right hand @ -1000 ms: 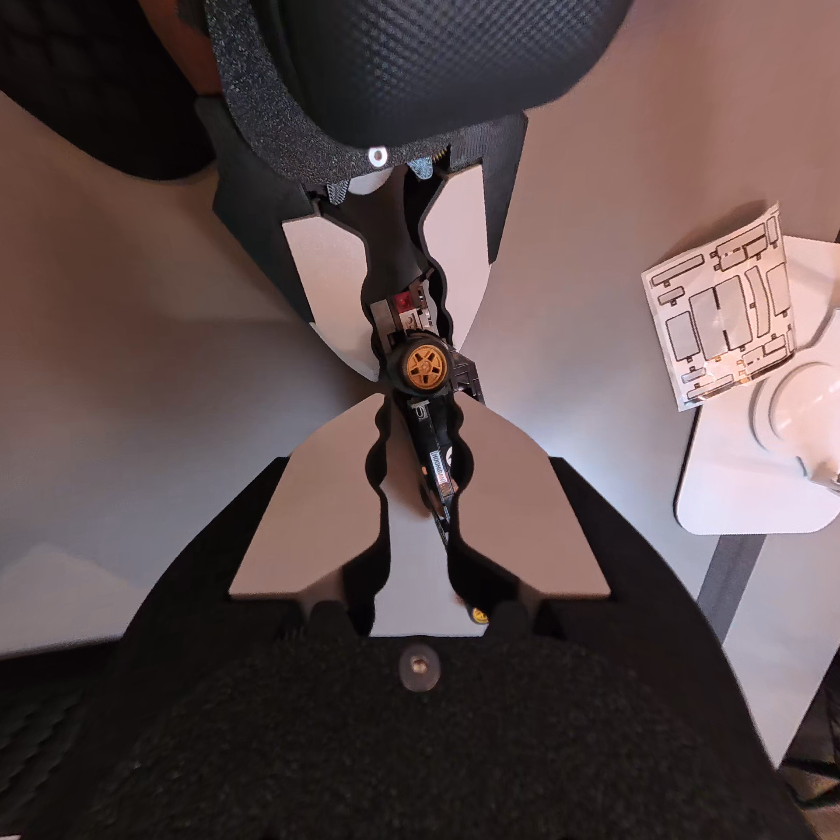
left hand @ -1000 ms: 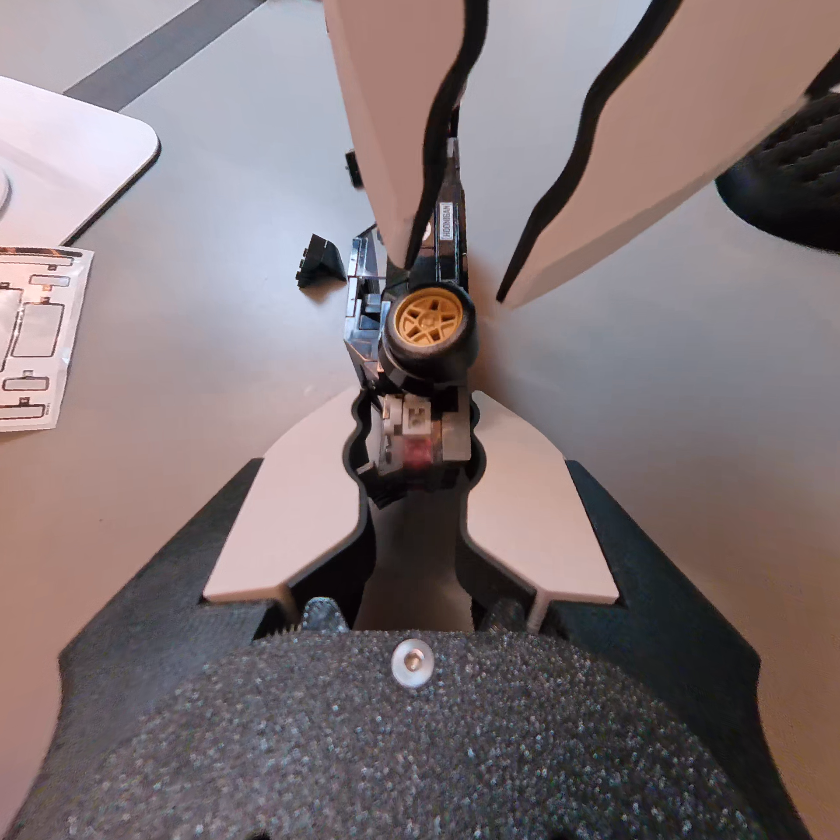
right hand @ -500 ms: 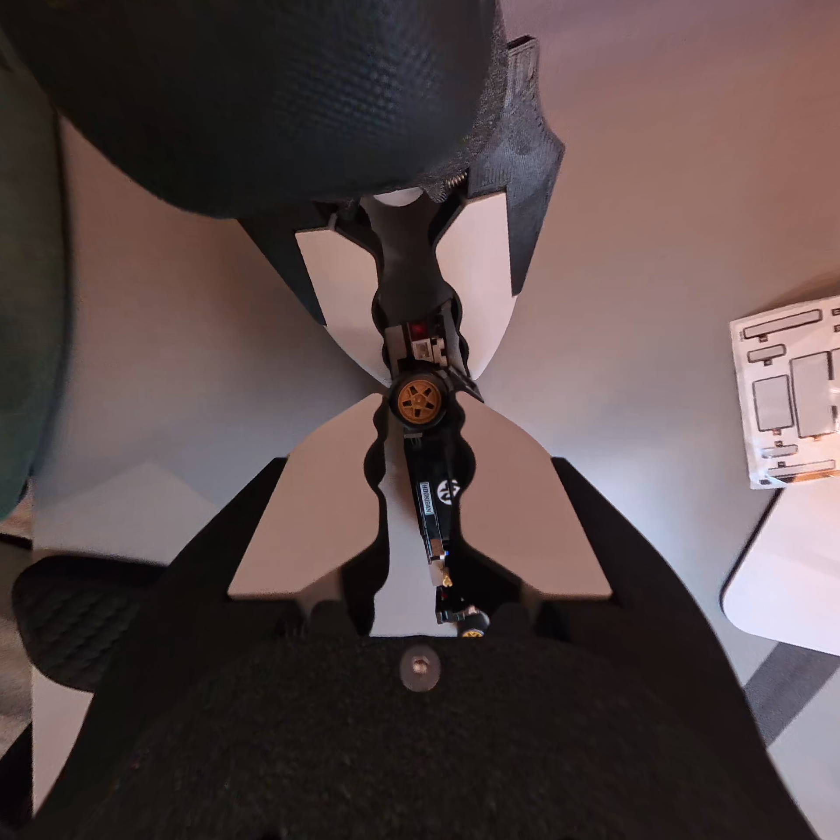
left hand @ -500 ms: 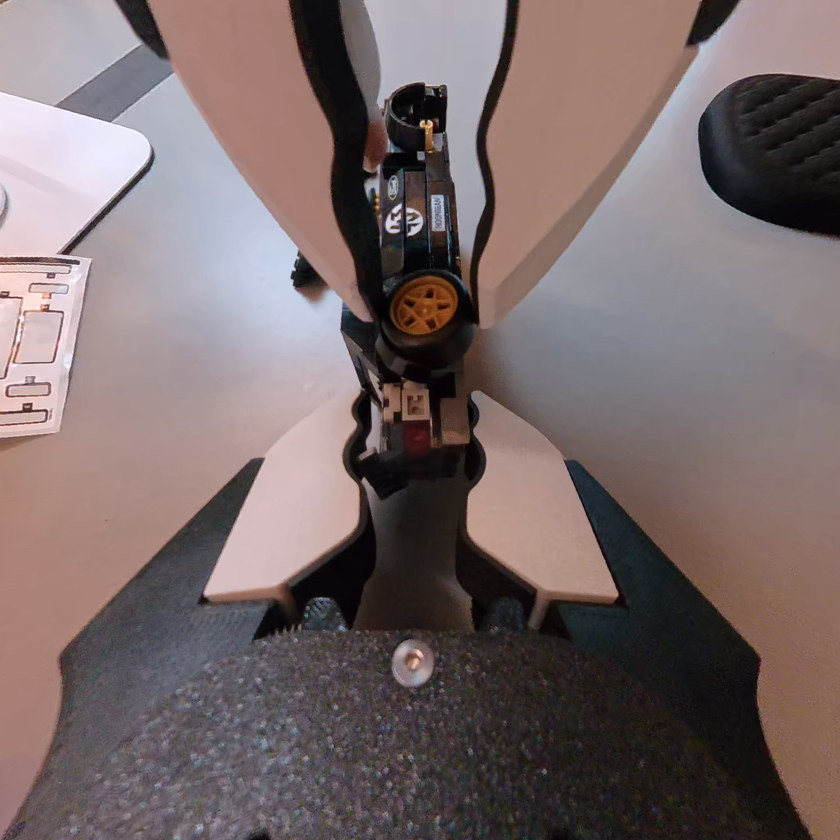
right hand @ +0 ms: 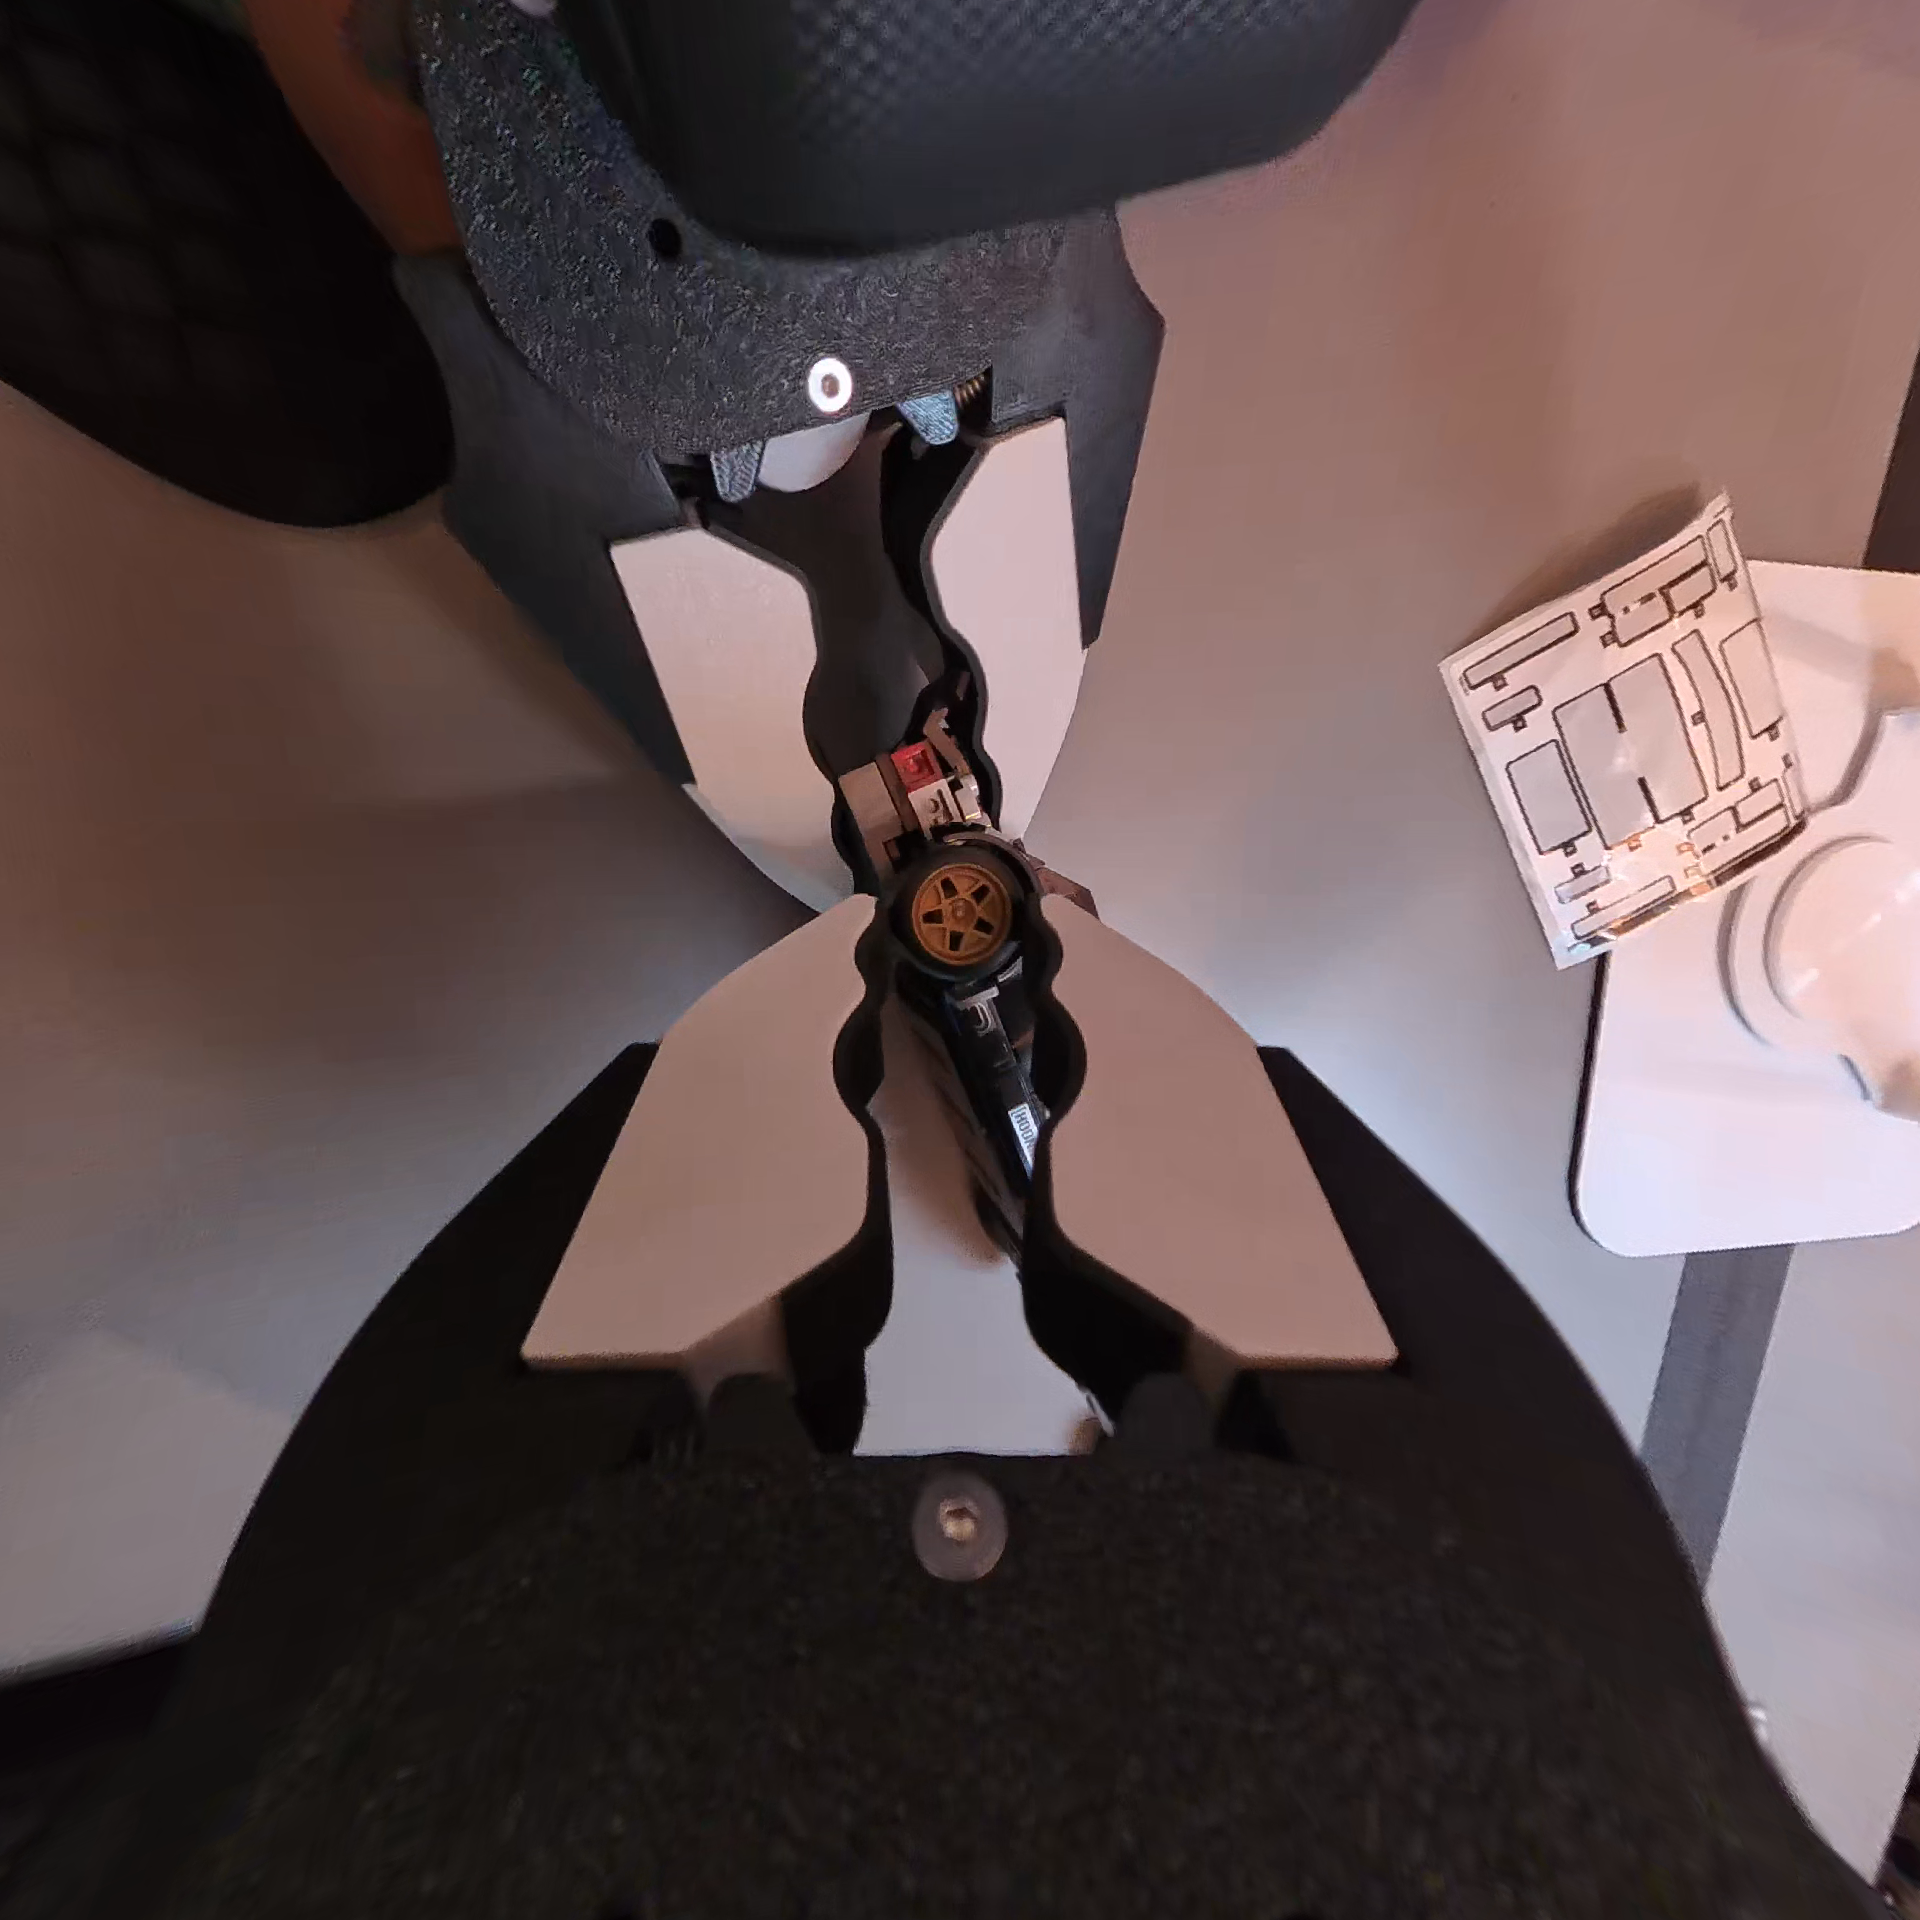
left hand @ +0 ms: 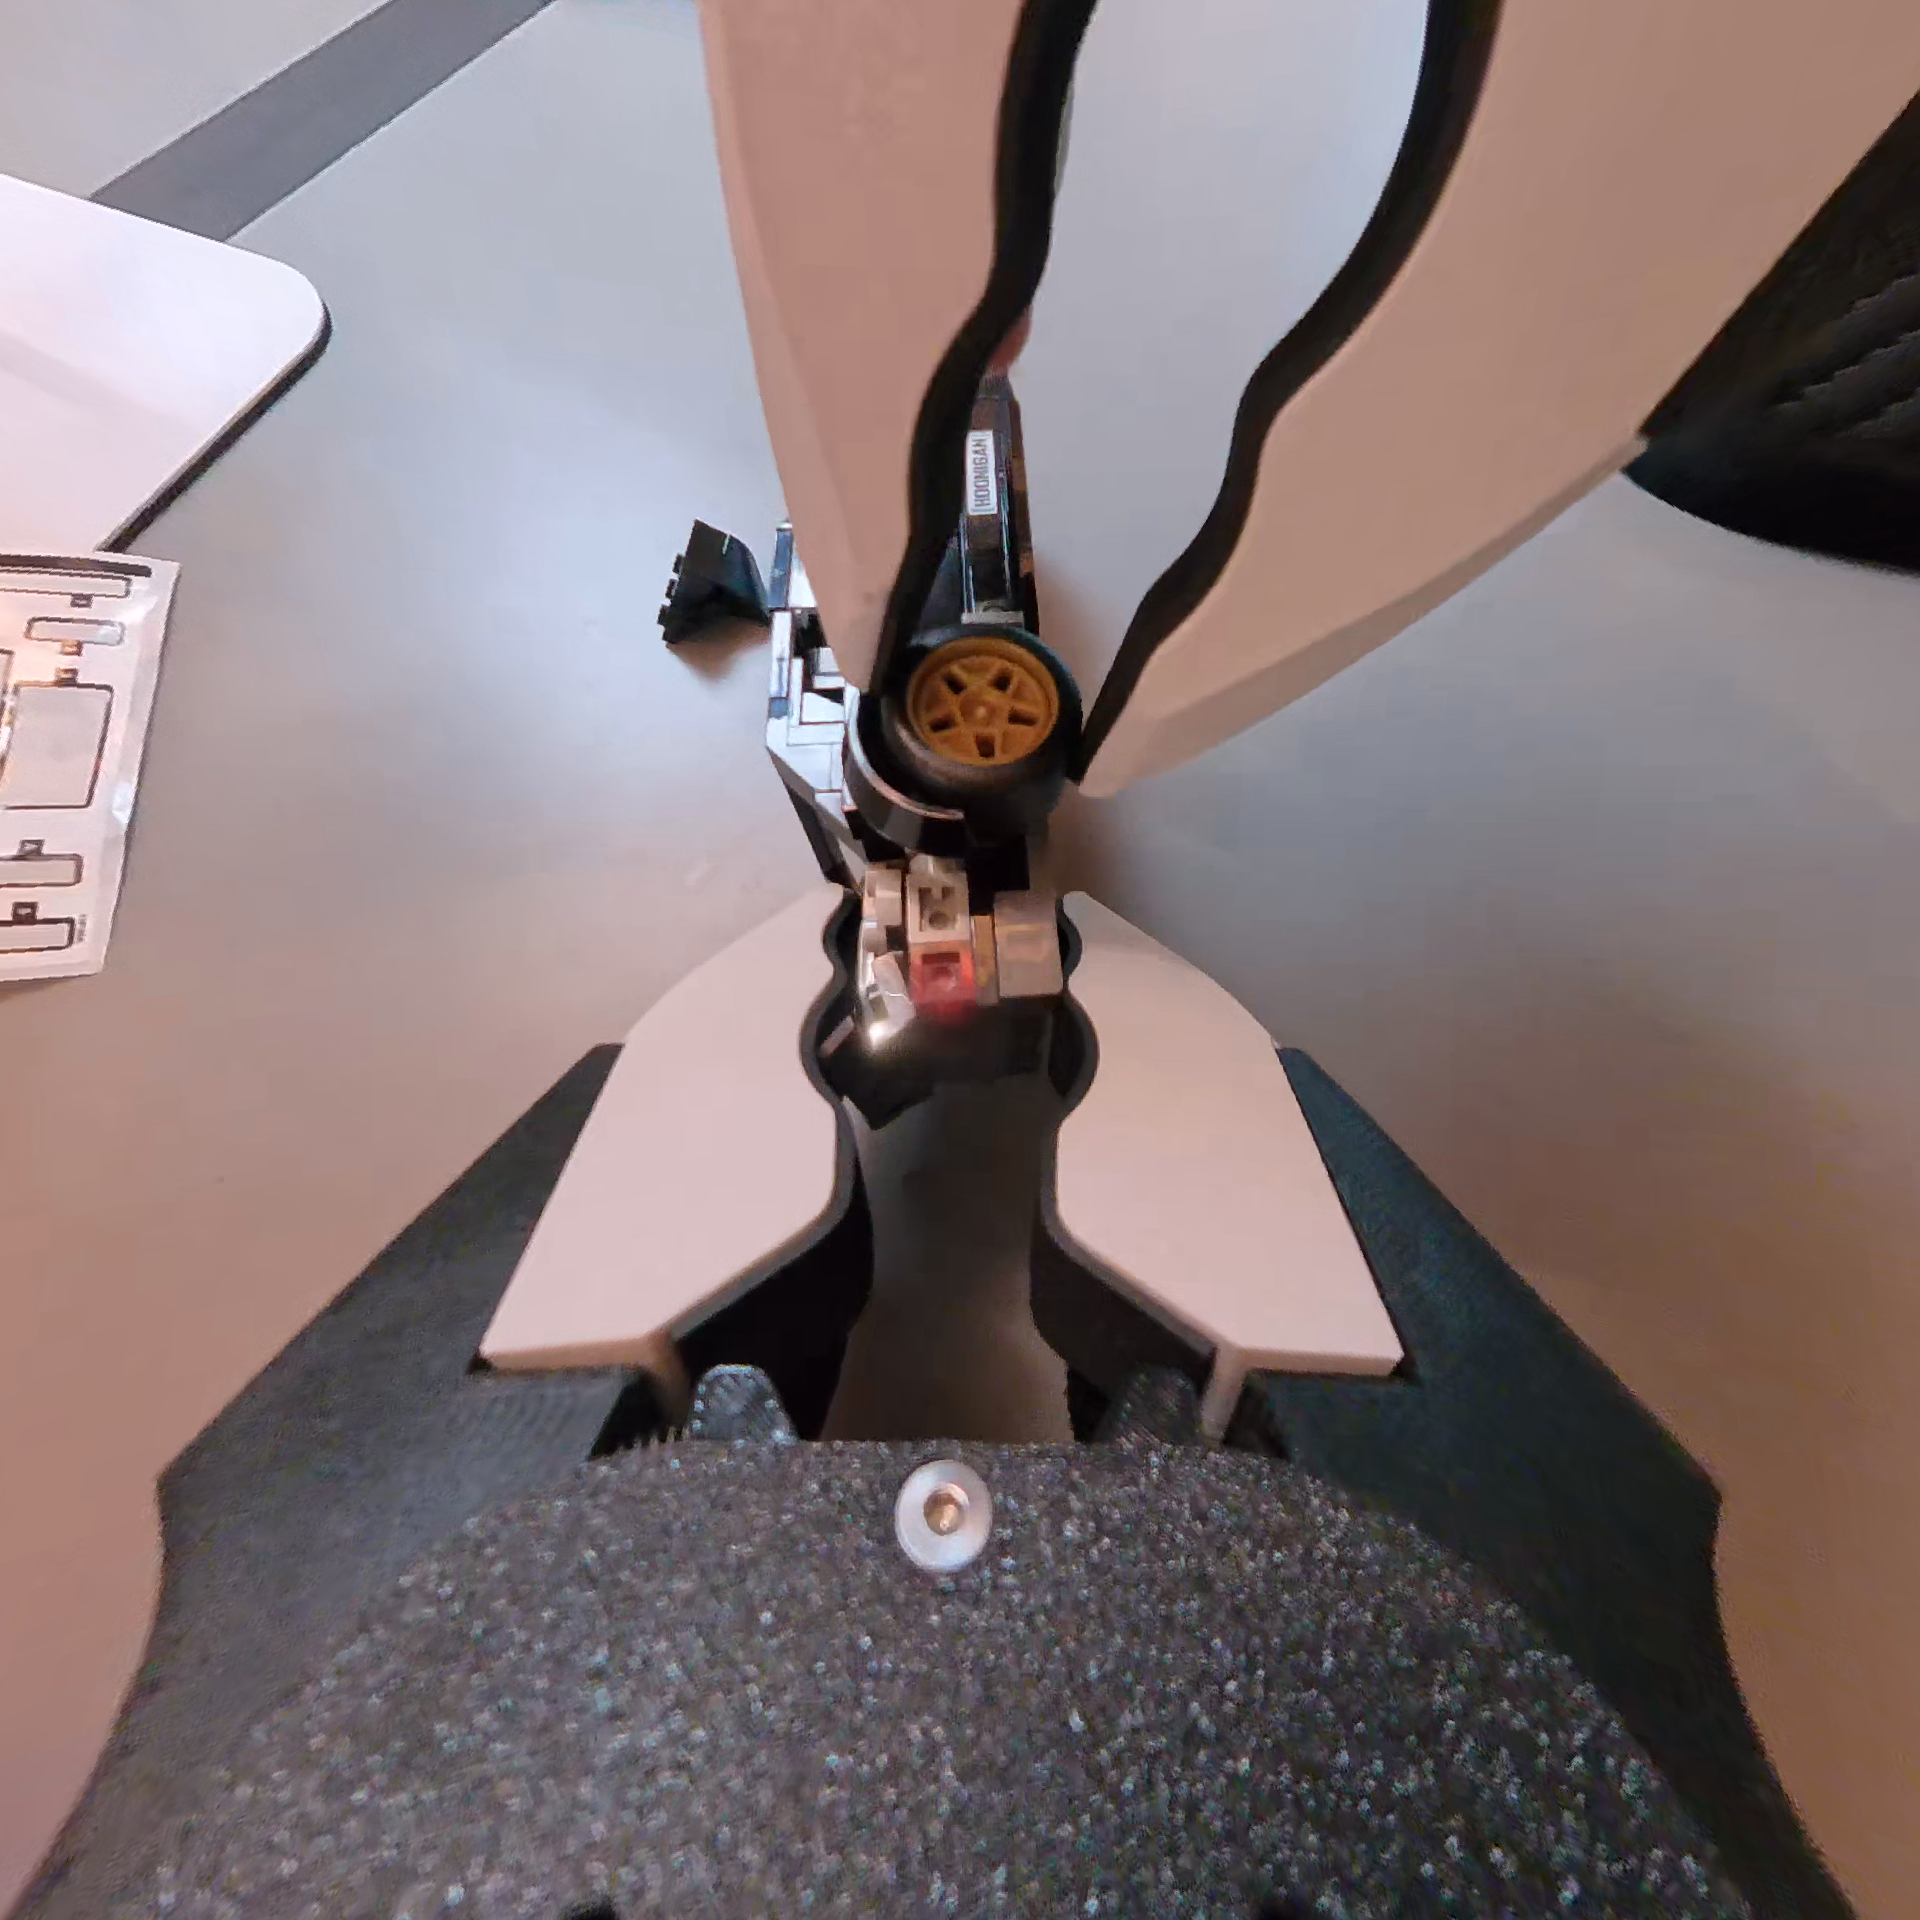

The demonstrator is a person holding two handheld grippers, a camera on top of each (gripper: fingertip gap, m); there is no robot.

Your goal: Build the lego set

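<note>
A small black lego car [left hand: 992, 540] with a gold-hubbed wheel [left hand: 982, 707] is held off the grey table between both grippers. My left gripper [left hand: 951, 925] is shut on its rear end, where grey and red bricks [left hand: 940, 951] show. My right gripper [left hand: 982, 738] comes in from the top of the left wrist view, its fingertips closed on either side of the wheel. In the right wrist view my right gripper [right hand: 956, 925] encloses the car's body [right hand: 997, 1091] behind the wheel [right hand: 961, 914], and the left gripper [right hand: 930, 842] faces it. A loose black brick [left hand: 717, 597] lies on the table beside the car.
A sticker sheet [left hand: 62, 769] lies at the left, partly on a white board [left hand: 135, 312]; both also show in the right wrist view, the sheet [right hand: 1631, 748] and the board [right hand: 1714, 1122]. A black mesh chair [left hand: 1829, 343] is at the table's edge. The left gripper's tips are roughly 5 centimetres from the right gripper's.
Over the last half second the right gripper and the car have tilted back: the car's stickered side has turned out of sight, and the loose black brick shows again.
</note>
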